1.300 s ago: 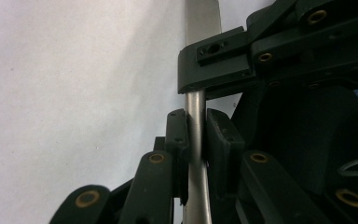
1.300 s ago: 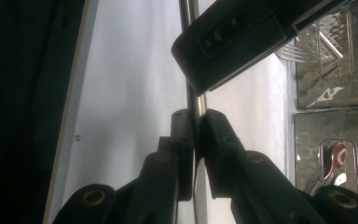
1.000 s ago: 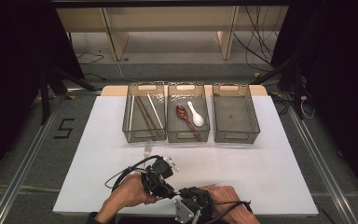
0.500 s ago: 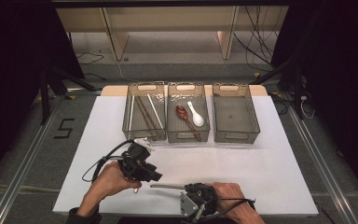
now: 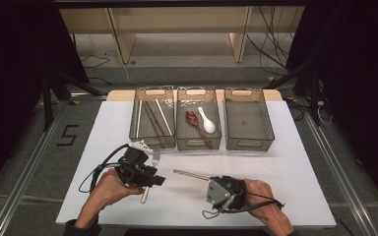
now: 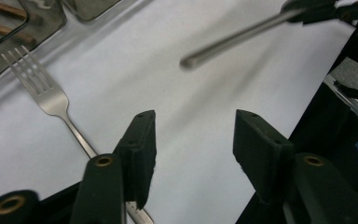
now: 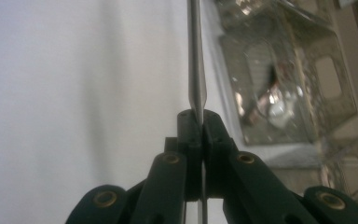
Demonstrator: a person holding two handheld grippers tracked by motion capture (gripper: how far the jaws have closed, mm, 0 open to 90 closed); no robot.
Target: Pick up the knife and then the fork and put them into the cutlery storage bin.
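Nearest the person, the right gripper (image 5: 211, 183) is held low over the white table sheet (image 5: 295, 162), its two black jaws pressed tight on the thin end of a slim, straight silver metal utensil (image 5: 191, 174); which kind of utensil it is cannot be told, since the clamped end is hidden. In the right gripper view this utensil (image 7: 196, 60) runs straight out from between the closed pads, and in the high view it sticks out to the left above the sheet, toward the other hand. The left gripper (image 5: 152, 180) sits a little farther left, its jaws standing partly apart after just having been opening, with nothing between them. In the left gripper view the free tip of the utensil (image 6: 235, 39) hangs beyond the jaws, apart from them. A silver metal fork (image 6: 46, 93) lies flat on the sheet beside and partly under the left gripper's left jaw, its tines pointing toward the bins. Farther back stand three clear plastic bins in a row: the left bin (image 5: 134, 129) holds long brown and pale sticks, the middle bin (image 5: 215, 140) a dark red spoon (image 5: 193, 119) and a white ceramic spoon (image 5: 207, 123), and the right bin (image 5: 269, 129) stands last in the row.
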